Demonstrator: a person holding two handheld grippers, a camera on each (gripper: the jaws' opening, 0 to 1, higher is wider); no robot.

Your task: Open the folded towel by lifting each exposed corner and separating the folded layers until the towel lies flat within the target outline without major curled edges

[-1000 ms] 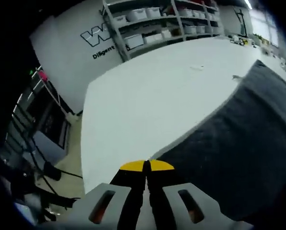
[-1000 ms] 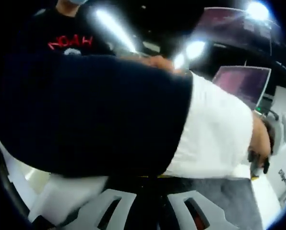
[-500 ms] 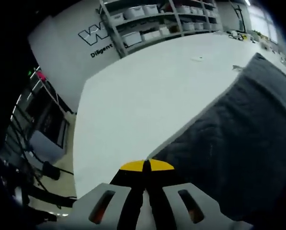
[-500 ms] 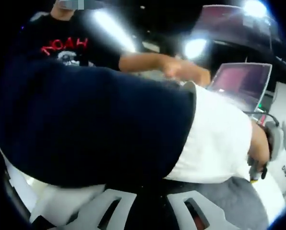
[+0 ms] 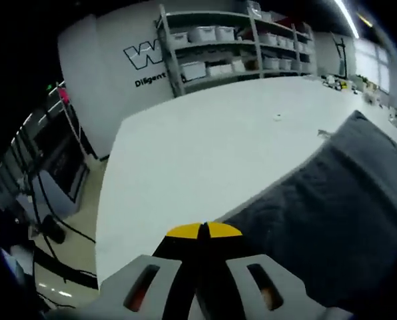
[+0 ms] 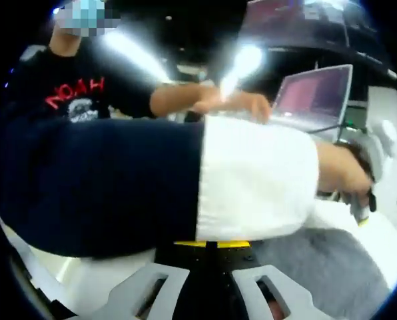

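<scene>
In the left gripper view, the left gripper [image 5: 203, 231] has its yellow-tipped fingers [image 5: 185, 231] pressed together at the near corner of the towel [image 5: 332, 220], and a fold of the fabric seems pinched between them, though the contact itself is hard to make out. The towel is dark grey with a nubbly, terry-like surface; it spreads from the fingers toward the right across a broad, smooth white tabletop [image 5: 205, 147], its straight long edge running diagonally away. Beyond the tabletop stands a metal shelf rack [image 5: 232, 43] loaded with pale plastic bins, against a white wall with dark lettering [image 5: 145, 57].

The right gripper view looks the other way. A forearm in a sleeve [image 6: 152, 183], dark navy with a white cuff section, crosses just above the right gripper [image 6: 208, 244], hiding much of the scene. The yellow fingertips sit close together, but I cannot tell whether they hold anything. Grey towel fabric [image 6: 325, 267] lies just to the right of them. Behind, a person in a black shirt with red print [image 6: 75, 93] reaches toward an open laptop [image 6: 315, 93] under bright ceiling lights.
</scene>
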